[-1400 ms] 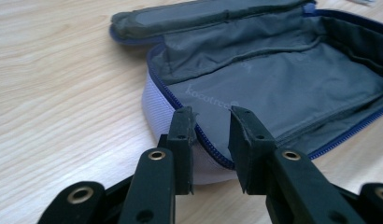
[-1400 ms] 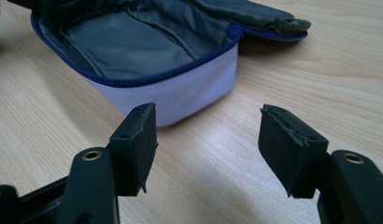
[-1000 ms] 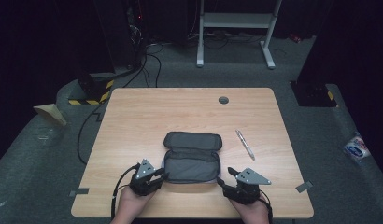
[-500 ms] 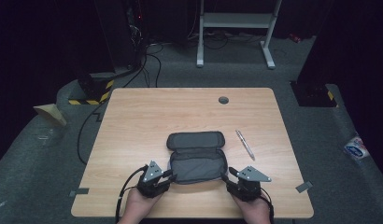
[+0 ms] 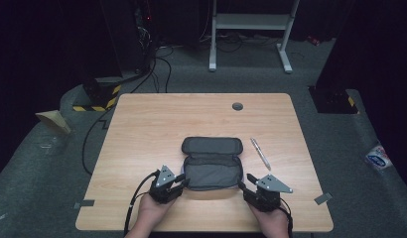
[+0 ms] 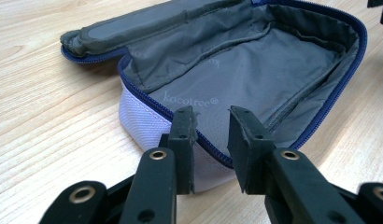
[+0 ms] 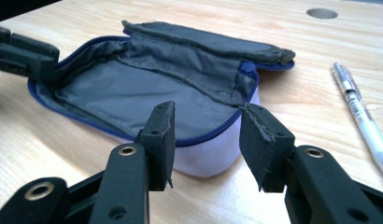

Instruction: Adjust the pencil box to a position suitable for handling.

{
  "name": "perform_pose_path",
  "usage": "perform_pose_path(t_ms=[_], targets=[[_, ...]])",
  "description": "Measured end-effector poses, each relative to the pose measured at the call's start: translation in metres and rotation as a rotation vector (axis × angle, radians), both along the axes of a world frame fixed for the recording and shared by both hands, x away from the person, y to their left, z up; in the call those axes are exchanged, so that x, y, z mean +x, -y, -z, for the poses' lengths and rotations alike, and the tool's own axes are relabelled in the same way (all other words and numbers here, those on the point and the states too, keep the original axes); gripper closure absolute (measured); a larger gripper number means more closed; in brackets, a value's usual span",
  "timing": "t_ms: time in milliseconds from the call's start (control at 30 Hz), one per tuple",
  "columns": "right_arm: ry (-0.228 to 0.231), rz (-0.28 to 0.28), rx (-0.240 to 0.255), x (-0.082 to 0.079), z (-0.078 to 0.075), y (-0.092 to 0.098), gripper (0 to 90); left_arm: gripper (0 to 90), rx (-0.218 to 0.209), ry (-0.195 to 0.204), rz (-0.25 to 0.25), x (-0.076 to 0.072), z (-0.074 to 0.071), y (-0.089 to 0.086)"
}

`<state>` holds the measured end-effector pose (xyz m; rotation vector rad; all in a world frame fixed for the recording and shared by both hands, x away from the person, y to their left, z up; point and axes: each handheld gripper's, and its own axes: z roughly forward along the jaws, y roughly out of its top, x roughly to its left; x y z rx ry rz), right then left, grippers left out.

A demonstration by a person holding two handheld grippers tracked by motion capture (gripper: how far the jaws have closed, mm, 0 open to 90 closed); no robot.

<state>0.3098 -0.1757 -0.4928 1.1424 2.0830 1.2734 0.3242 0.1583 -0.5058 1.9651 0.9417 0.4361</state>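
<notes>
An open pencil case (image 5: 211, 166) with grey lining, a blue zipper and a pale lilac outside lies at the near middle of the table, lid (image 5: 211, 145) folded back. My left gripper (image 5: 183, 178) is at its near left corner. In the left gripper view its jaws (image 6: 210, 116) straddle the zipper rim without pressing it. My right gripper (image 5: 242, 181) is at the near right corner. Its jaws (image 7: 206, 112) have just been opening a little, and the case's corner (image 7: 213, 154) stands between them, untouched.
A clear pen (image 5: 260, 153) lies on the wooden table (image 5: 142, 129) just right of the case, close to my right gripper; it is also in the right gripper view (image 7: 362, 112). A round cable hole (image 5: 237, 106) sits at the far middle. Cables and stands are on the floor beyond.
The left gripper edged right up to the case's corner. The case shifted slightly to the right. The right gripper's jaws narrowed around the other corner.
</notes>
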Motion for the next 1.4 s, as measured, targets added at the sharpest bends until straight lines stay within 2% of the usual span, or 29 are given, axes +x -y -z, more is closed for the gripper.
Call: perform_pose_path(t_ms=[267, 567, 733, 933, 1200, 1233, 1367, 1400], targets=[[-0.026, 0.001, -0.014, 0.006, 0.006, -0.004, 55.2, 70.0, -0.001, 0.009, -0.015, 0.001, 0.001, 0.001], [-0.006, 0.0, -0.008, 0.004, 0.003, -0.002, 54.0, 65.6, -0.007, 0.029, -0.037, 0.0, -0.001, -0.001], [0.003, -0.002, 0.002, 0.002, 0.0, 0.002, 51.5, 64.5, -0.042, 0.05, -0.057, -0.001, -0.007, -0.011], [0.005, -0.003, 0.001, 0.002, -0.001, 0.005, 50.2, 64.1, -0.063, 0.06, -0.062, -0.004, -0.012, -0.018], [-0.002, 0.012, 0.0, 0.003, 0.0, 0.01, 49.7, 65.5, -0.046, 0.057, -0.07, -0.006, -0.011, -0.021], [0.002, 0.02, -0.001, 0.004, -0.001, 0.014, 50.1, 68.1, -0.04, 0.059, -0.077, -0.005, -0.012, -0.026], [0.001, 0.046, -0.006, 0.007, -0.001, 0.023, 50.8, 68.0, -0.042, 0.055, -0.098, -0.005, -0.012, -0.036], [0.002, 0.056, -0.006, 0.008, -0.001, 0.025, 50.8, 67.9, -0.044, 0.047, -0.118, -0.004, -0.011, -0.044]])
